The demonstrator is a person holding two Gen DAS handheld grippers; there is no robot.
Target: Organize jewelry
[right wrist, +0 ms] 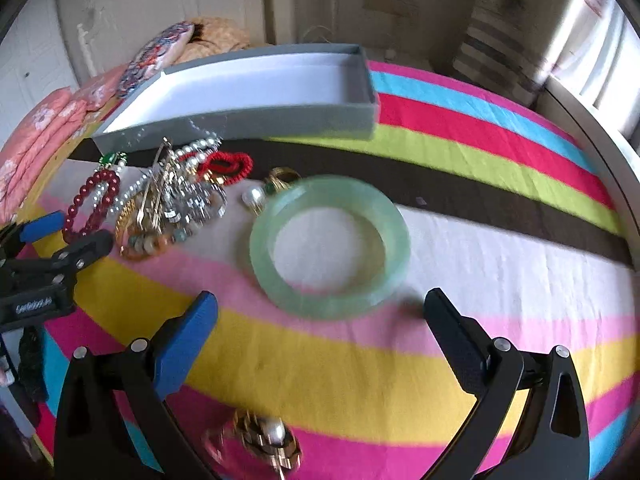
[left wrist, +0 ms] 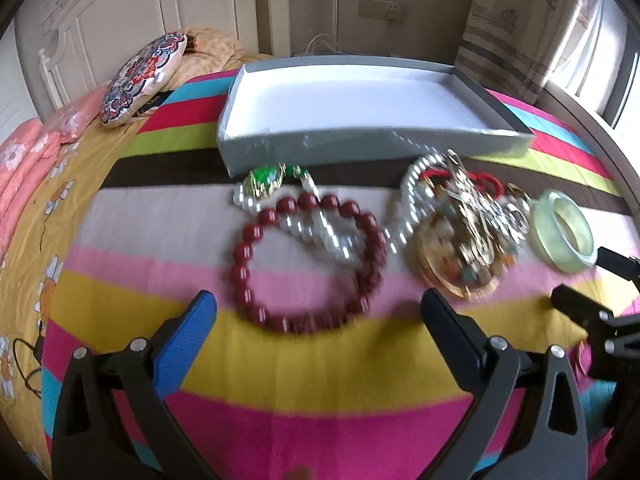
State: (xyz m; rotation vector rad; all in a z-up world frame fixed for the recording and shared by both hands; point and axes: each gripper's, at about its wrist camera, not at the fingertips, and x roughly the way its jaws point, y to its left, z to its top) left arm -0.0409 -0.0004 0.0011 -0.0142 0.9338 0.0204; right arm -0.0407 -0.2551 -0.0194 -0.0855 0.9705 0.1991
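- The left tool [left wrist: 318, 312] stands wide and empty, its 2 fingers straddling the near arc of the red bead bracelet [left wrist: 306, 264], which lies flat on the striped bed cover [left wrist: 320, 360] just ahead of the tips.
- The right tool [right wrist: 320, 308] is also wide and empty; the jade bangle [right wrist: 330, 246] lies flat just beyond its fingertips, centred between them.
- The grey tray [left wrist: 372, 142], bare inside, sits at the far edge of the jewelry, its near wall just behind the pile.
- Risk: the pearl strand [left wrist: 320, 228] crosses through the red bracelet's loop, so lifting the bracelet is likely to drag the pearls and the green pendant [left wrist: 266, 178] along.
- Risk: the bangle looks smooth and hard; a pinch across its rim may let it squirt out on the soft bedding, or knock the pearl ring [right wrist: 256, 196] touching its far left edge.
- Risk: the tangled gold heap [left wrist: 460, 232] lies just right of the bracelet; a right finger swung wide could snag it.
- Risk: the 2 tools sit near each other, the right one showing at the right edge of the left view, so a sideways move could make them collide.
- A gold brooch [right wrist: 264, 438] lies near, under the right tool, and could be pressed into the cover if the tool drops.
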